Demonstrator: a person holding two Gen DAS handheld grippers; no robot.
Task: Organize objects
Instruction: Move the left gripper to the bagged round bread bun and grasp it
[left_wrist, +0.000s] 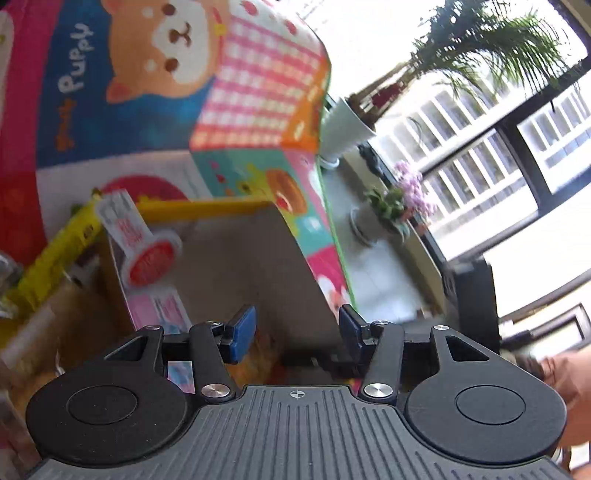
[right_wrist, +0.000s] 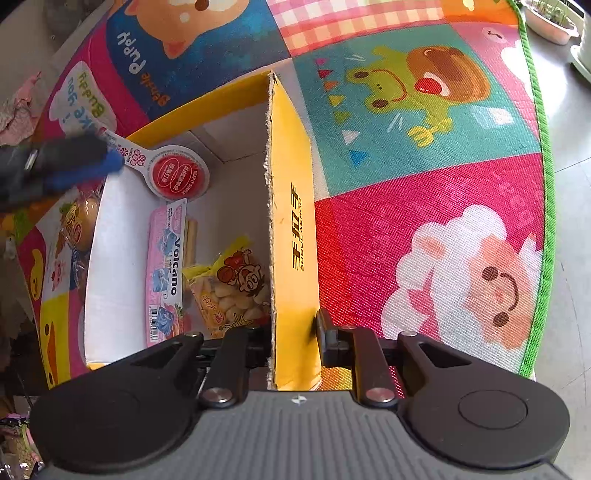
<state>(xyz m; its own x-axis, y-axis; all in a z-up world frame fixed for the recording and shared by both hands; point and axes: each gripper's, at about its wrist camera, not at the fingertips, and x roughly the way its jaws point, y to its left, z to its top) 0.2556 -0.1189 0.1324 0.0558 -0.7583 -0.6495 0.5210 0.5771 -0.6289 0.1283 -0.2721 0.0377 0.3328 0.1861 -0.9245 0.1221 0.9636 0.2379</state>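
Note:
A yellow cardboard box (right_wrist: 295, 229) stands open on a colourful play mat. Inside lie a pink Volcano pack (right_wrist: 166, 266) and a yellow snack bag (right_wrist: 229, 291). My right gripper (right_wrist: 291, 328) is shut on the box's right flap, one finger on each side. My left gripper (left_wrist: 295, 328) shows open in its own view, facing a brown box flap (left_wrist: 251, 266). In the right wrist view the left gripper's blue fingertips (right_wrist: 107, 162) touch a white-and-red round-ended packet (right_wrist: 166, 170) over the box's far left corner. That packet also shows in the left wrist view (left_wrist: 144, 251).
The play mat (right_wrist: 424, 166) spreads right to a green border. A wrapped bun (right_wrist: 81, 221) lies on the mat left of the box. Potted plants (left_wrist: 402, 203) and a white pot (left_wrist: 343, 129) stand on the floor by the windows.

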